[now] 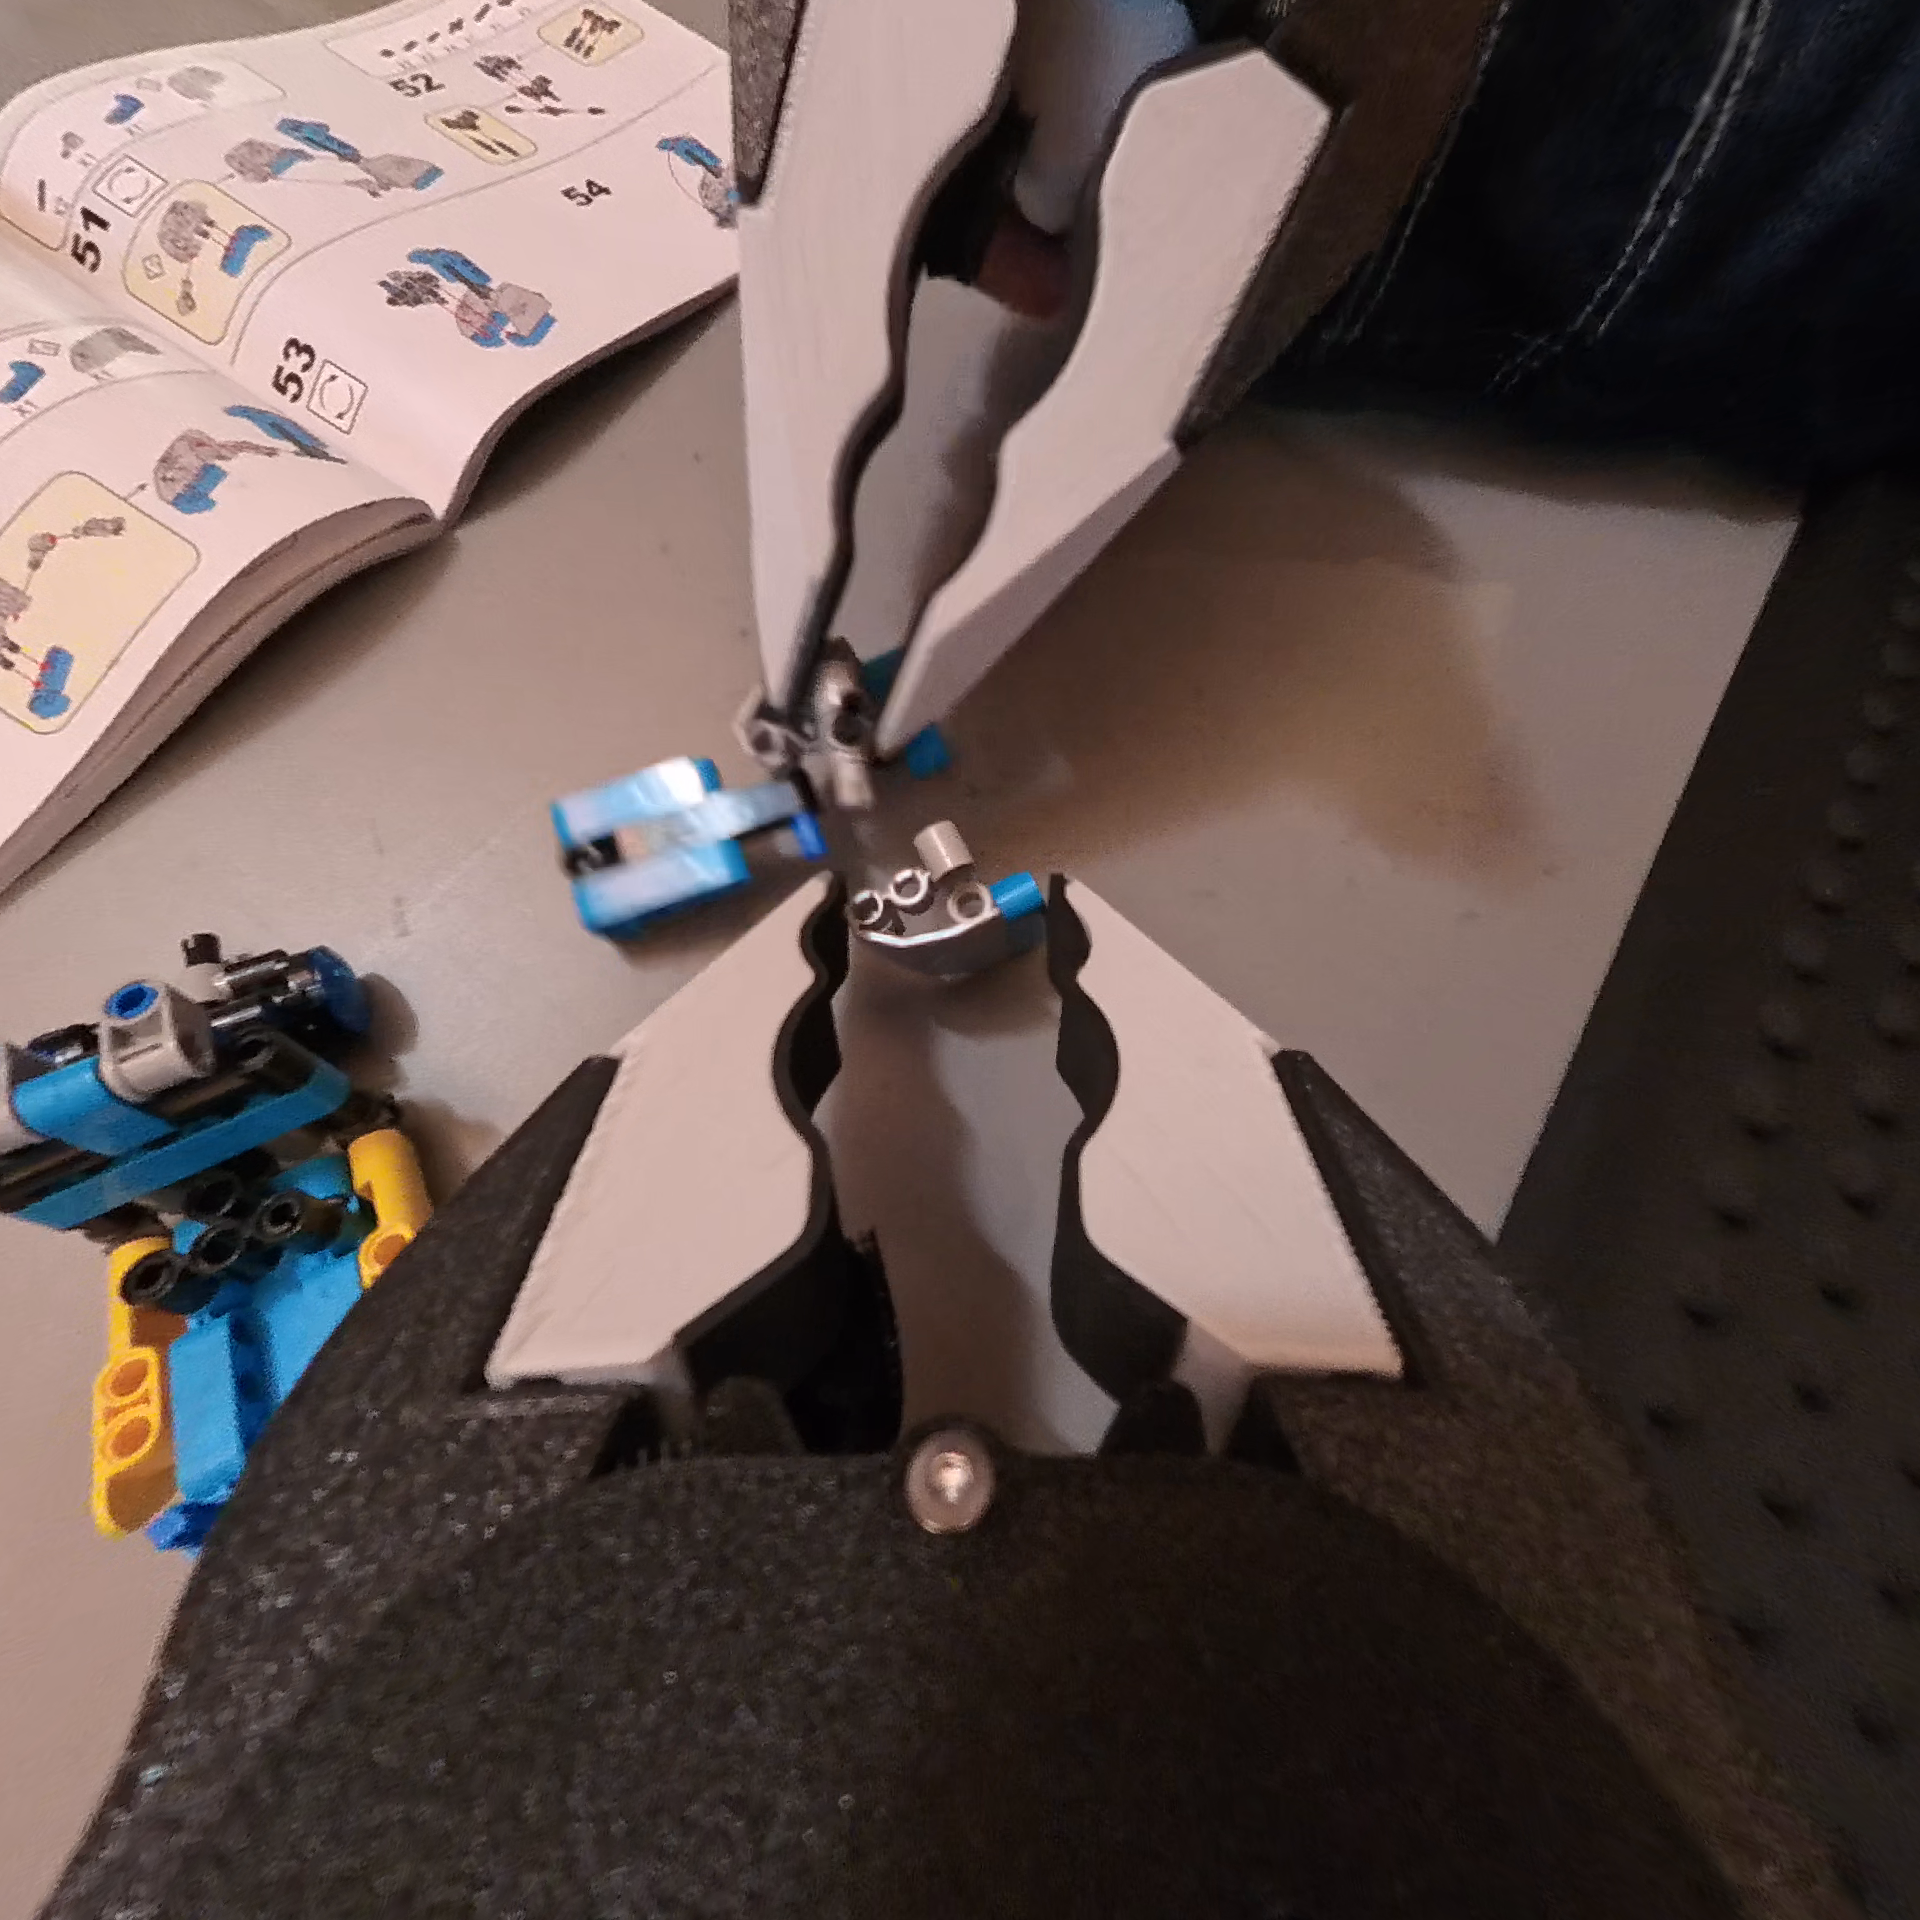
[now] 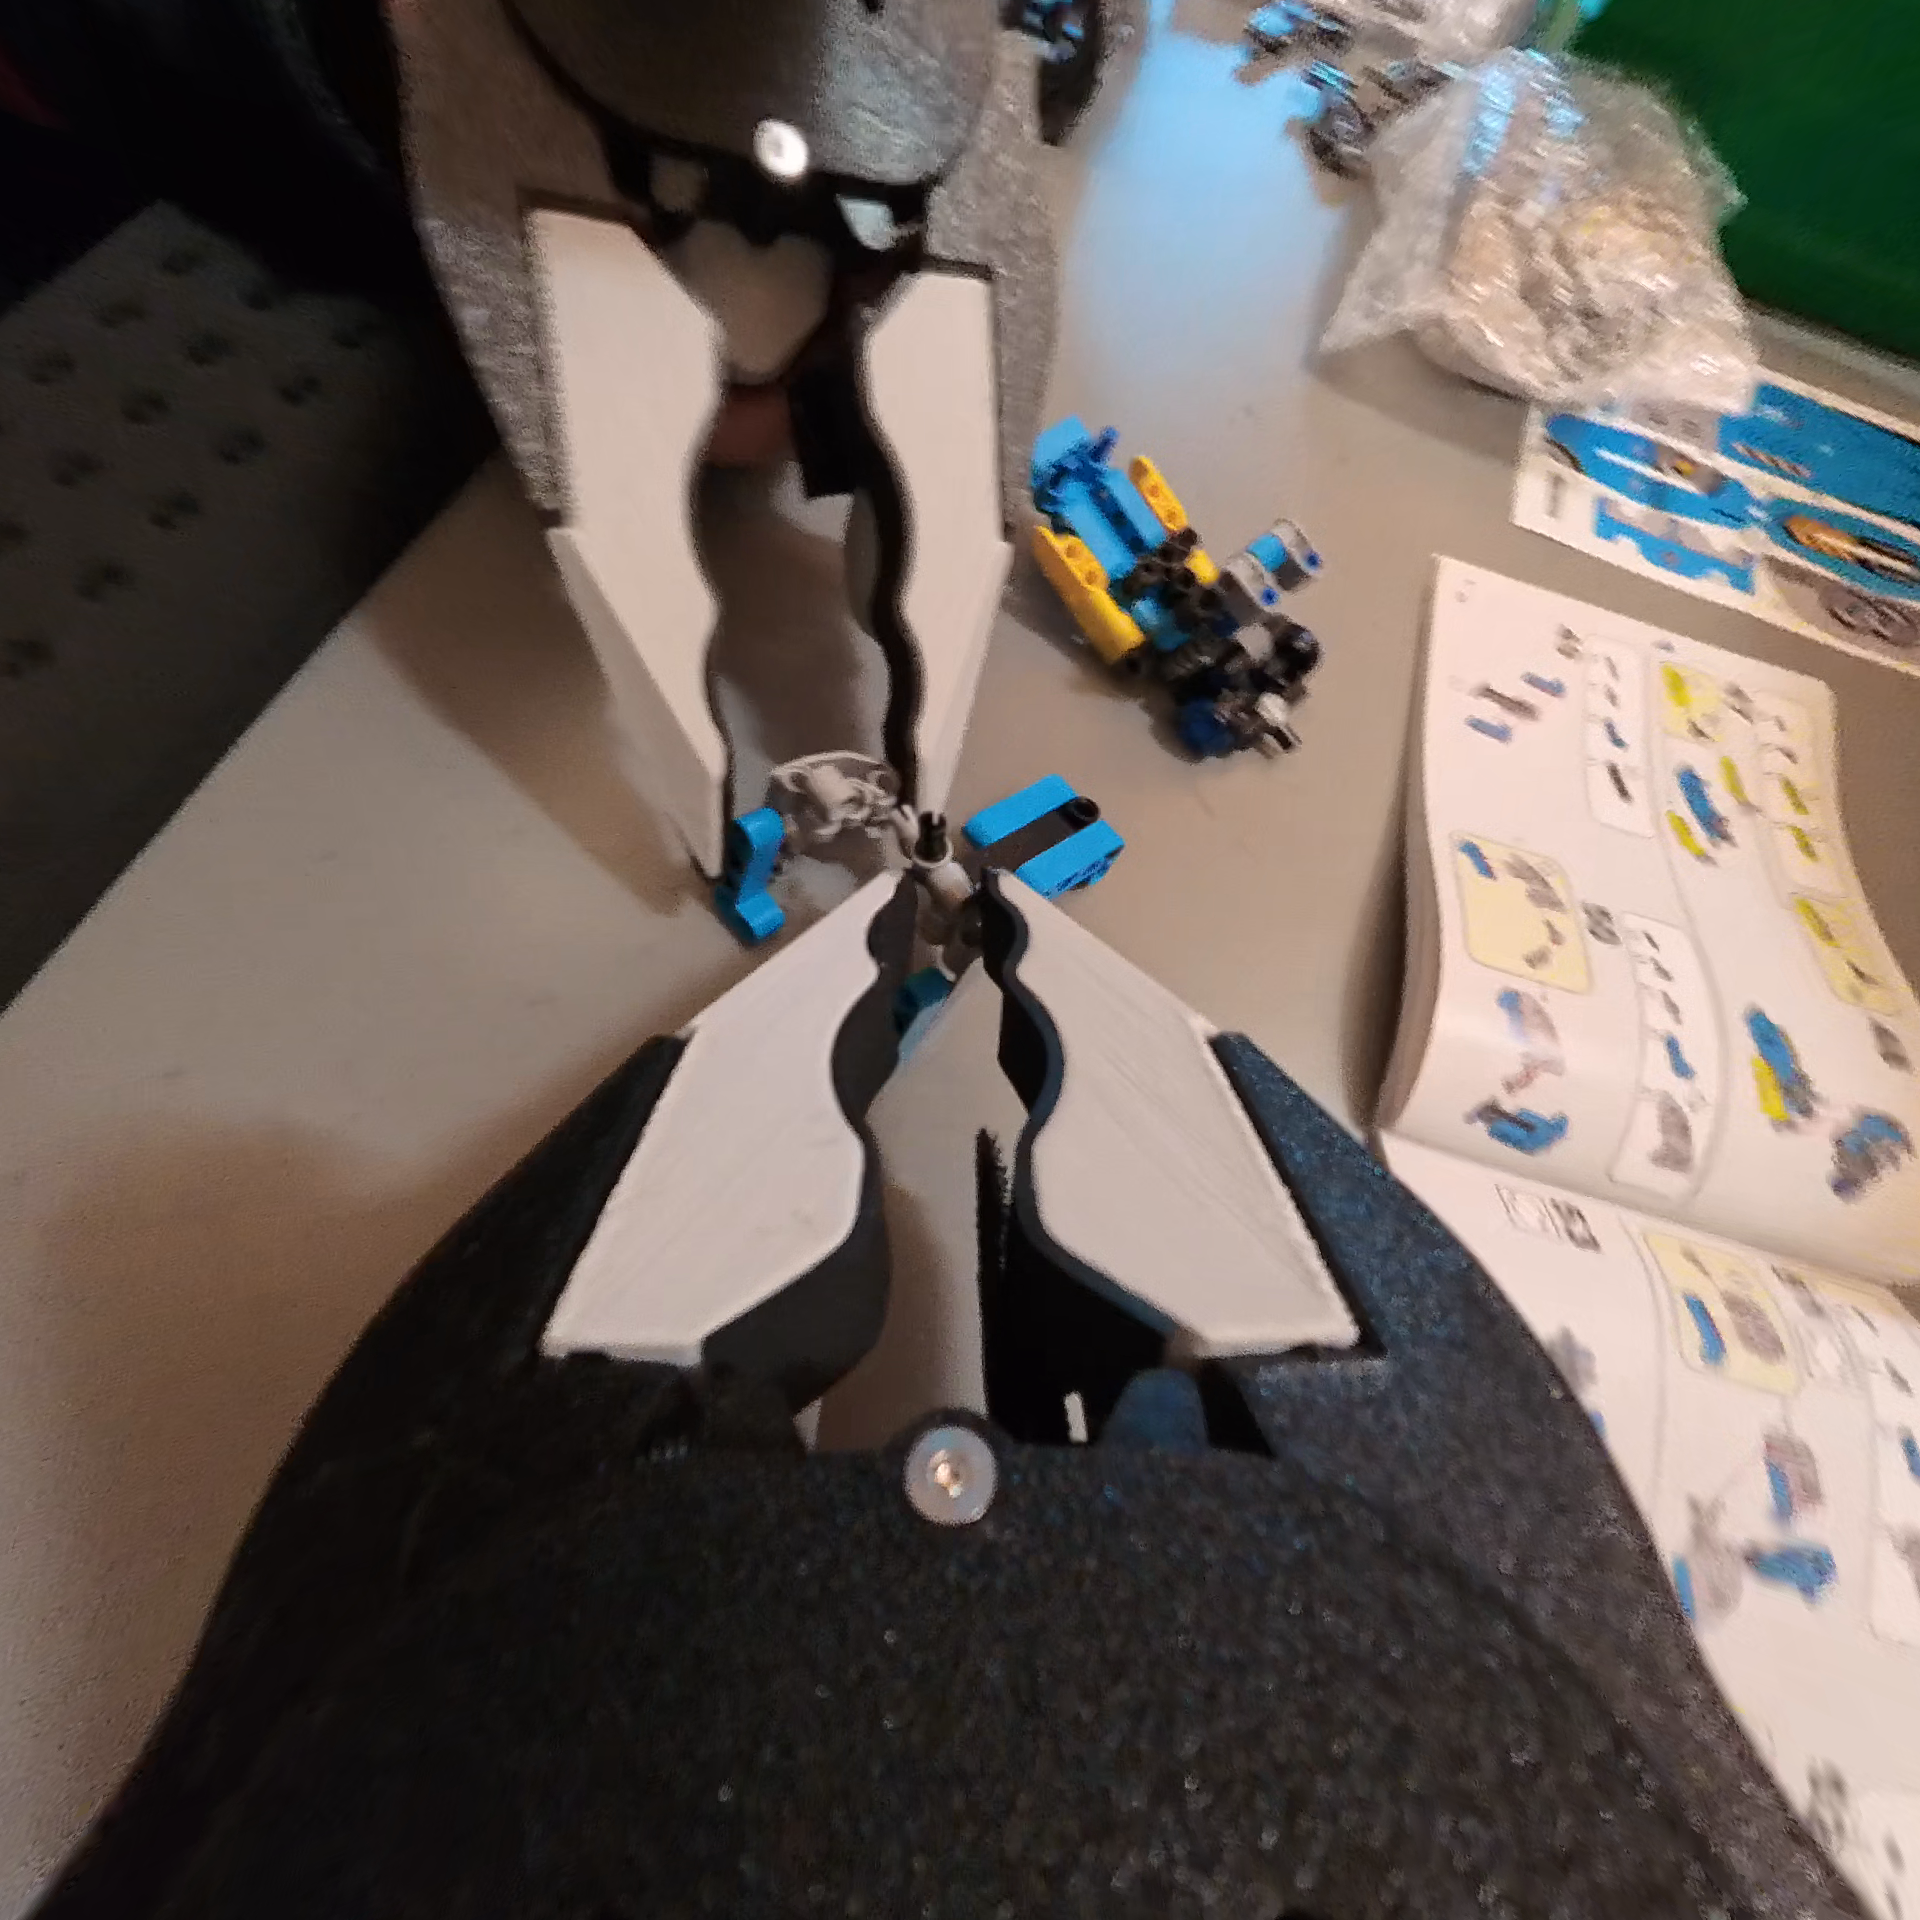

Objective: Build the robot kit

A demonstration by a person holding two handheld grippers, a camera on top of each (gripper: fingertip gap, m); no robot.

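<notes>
My left gripper is shut on a small grey curved brick piece with a blue pin at its side, just above the grey table. My right gripper comes from the opposite side, tip to tip with the left. It is shut on a small grey connector, which also shows in the left wrist view. A blue beam sub-assembly hangs beside that connector. In the right wrist view the left gripper holds the grey piece with a blue part below.
An open instruction booklet lies on the table, also in the right wrist view. A blue and yellow partial model lies nearby. A clear bag of parts and a printed sheet lie farther off. A black perforated mat borders the table edge. My left and right fingertips are right by each other.
</notes>
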